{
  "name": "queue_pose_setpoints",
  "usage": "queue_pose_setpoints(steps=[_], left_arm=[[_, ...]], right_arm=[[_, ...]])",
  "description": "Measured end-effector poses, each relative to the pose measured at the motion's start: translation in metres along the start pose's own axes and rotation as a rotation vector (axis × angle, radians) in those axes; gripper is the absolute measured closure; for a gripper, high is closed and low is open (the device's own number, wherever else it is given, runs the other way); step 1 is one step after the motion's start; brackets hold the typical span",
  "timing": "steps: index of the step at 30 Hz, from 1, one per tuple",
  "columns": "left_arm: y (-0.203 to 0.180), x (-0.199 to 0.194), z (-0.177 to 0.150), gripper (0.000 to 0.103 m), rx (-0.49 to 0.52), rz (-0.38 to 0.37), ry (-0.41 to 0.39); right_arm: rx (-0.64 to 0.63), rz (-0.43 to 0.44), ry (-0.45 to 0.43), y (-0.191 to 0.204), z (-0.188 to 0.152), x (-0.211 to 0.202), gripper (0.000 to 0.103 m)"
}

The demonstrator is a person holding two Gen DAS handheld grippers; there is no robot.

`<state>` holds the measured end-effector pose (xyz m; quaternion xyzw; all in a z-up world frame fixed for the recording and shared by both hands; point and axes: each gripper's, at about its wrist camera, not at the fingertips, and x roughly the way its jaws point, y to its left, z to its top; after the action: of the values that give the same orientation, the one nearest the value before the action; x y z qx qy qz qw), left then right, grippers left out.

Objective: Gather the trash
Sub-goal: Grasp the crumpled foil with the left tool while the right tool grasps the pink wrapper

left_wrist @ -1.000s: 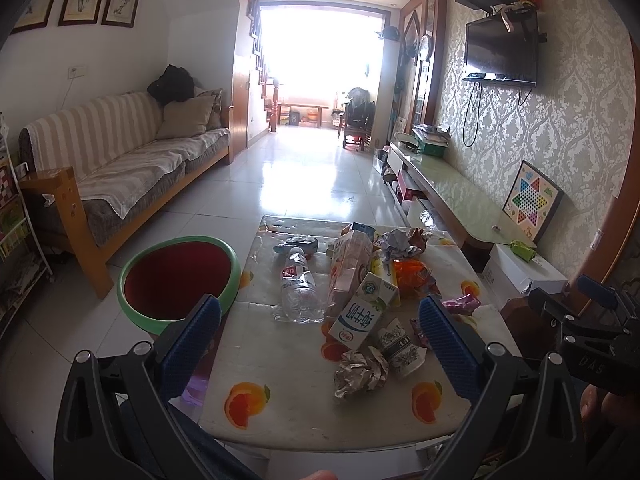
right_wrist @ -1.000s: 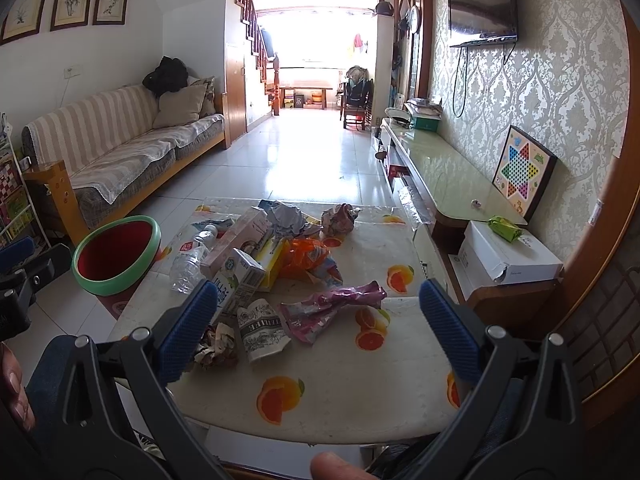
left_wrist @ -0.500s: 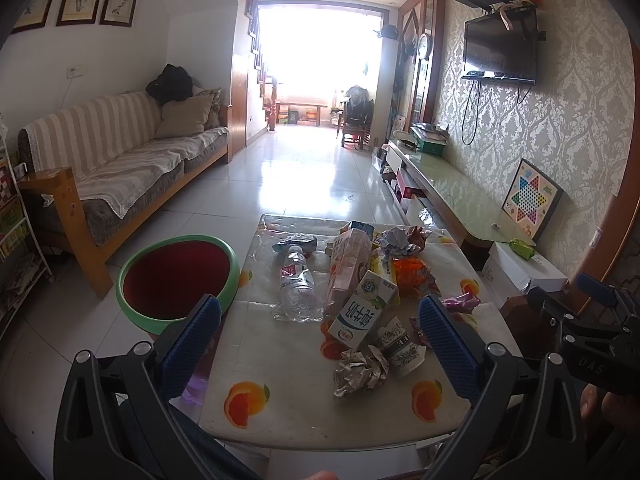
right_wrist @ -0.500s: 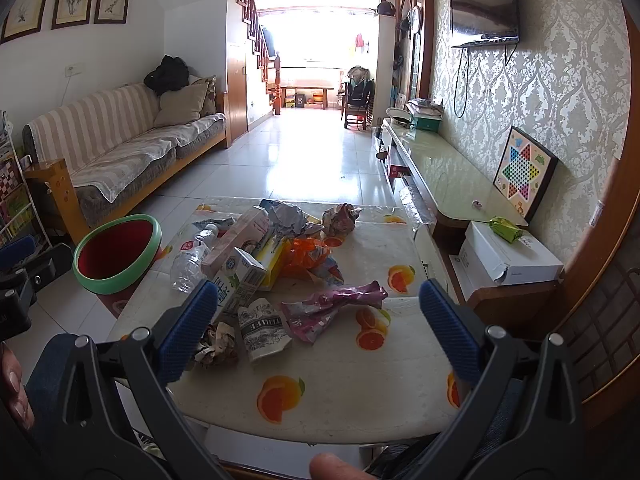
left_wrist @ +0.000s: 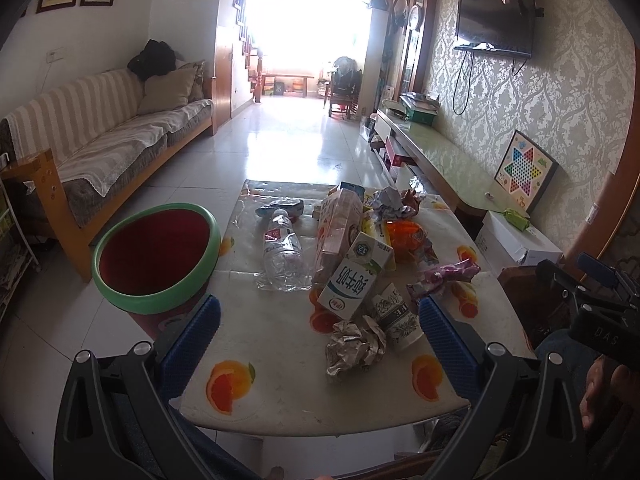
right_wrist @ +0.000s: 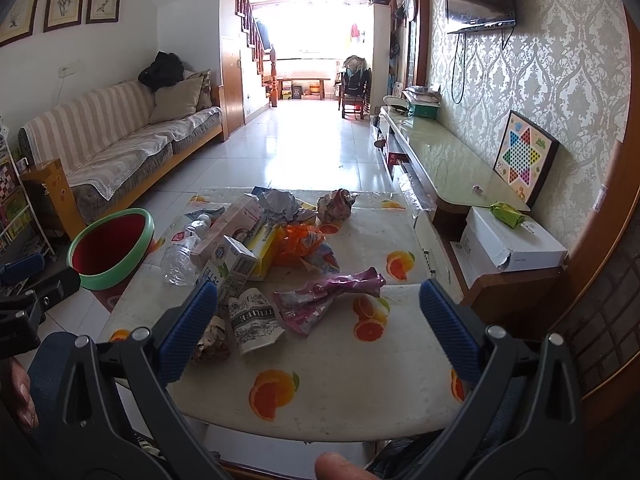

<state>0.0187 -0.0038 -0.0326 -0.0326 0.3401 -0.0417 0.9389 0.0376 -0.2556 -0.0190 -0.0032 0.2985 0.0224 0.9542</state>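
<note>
1. Left wrist view: my left gripper (left_wrist: 318, 330) has edged closer, fingers spread, empty.
2. Trash (left_wrist: 352, 280) fills mid-frame, bin (left_wrist: 156, 256) left.
3. Right gripper (right_wrist: 318, 328) spread; nothing collected.

A low table (left_wrist: 280, 384) wears a white cloth printed with orange slices and green leaves. Beside it stands a bin (left_wrist: 156, 258), deep red inside with a mint-green rim. On the table lie a clear bottle (left_wrist: 282, 252) with a red-and-white label, a pale pink carton (left_wrist: 338, 228), a white carton (left_wrist: 352, 284) with green and blue print, a bright orange wrapper (right_wrist: 300, 244), a shiny magenta wrapper (right_wrist: 324, 296), a white cup (right_wrist: 256, 320) with black lettering, and crumpled silver foil (left_wrist: 354, 348). Both grippers (left_wrist: 316, 344) (right_wrist: 318, 330) are black with blue ribbed pads (left_wrist: 192, 344). The sofa (left_wrist: 100, 140) is beige and white striped. The wallpaper (right_wrist: 560, 60) is cream damask.
</note>
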Motion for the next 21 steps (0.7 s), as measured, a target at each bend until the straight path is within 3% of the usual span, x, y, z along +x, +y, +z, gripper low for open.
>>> queue_pose_setpoints(steps=[10, 16, 21], left_arm=[[-0.024, 0.102, -0.017, 0.008, 0.056, -0.091, 0.250], [-0.041, 0.152, -0.033, 0.008, 0.108, -0.075, 0.356], [-0.044, 0.173, -0.040, 0.008, 0.113, -0.073, 0.389]], right_arm=[[0.044, 0.025, 0.053, -0.035, -0.011, 0.032, 0.003], [0.032, 0.019, 0.098, -0.043, -0.017, 0.049, 0.003], [0.042, 0.010, 0.132, -0.051, -0.023, 0.065, 0.003]])
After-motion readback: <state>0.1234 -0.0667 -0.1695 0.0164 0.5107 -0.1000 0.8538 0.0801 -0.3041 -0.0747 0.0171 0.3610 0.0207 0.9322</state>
